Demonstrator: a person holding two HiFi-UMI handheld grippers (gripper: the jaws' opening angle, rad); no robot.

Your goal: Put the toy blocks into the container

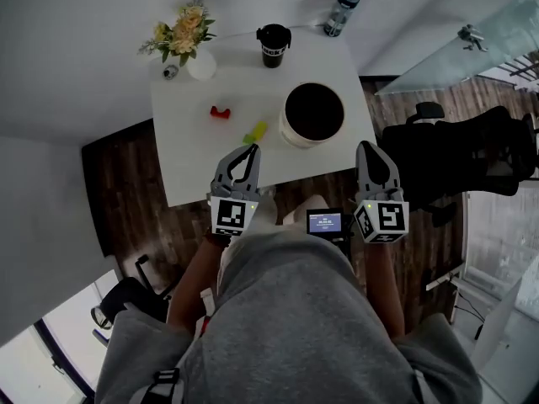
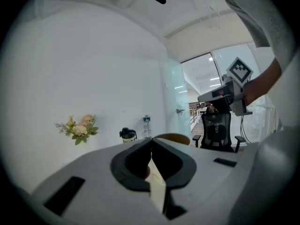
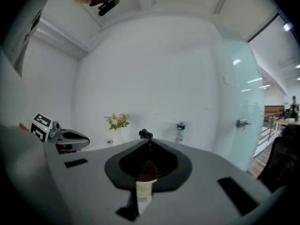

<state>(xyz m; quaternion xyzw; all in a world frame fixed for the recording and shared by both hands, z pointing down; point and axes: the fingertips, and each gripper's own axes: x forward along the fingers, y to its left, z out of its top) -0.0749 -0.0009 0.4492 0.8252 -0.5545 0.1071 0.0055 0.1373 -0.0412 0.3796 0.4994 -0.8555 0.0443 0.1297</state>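
Observation:
Two toy blocks lie on the white table (image 1: 189,171): a red block (image 1: 220,112) left of centre and a yellow-green block (image 1: 255,131) nearer the front. To their right stands the round white container (image 1: 312,114) with a dark inside; its rim (image 2: 171,137) peeks over the jaws in the left gripper view. My left gripper (image 1: 252,148) hovers at the table's front edge, just short of the yellow-green block, shut and empty. My right gripper (image 1: 366,146) hangs off the table's front right corner, also shut with nothing in it. Neither block shows in the gripper views.
A flower vase (image 1: 187,36), a black cup (image 1: 273,44) and a water bottle (image 1: 341,11) stand along the table's far edge. A black office chair (image 1: 459,150) is to the right on the wooden floor. A glass partition (image 3: 243,102) rises on the right.

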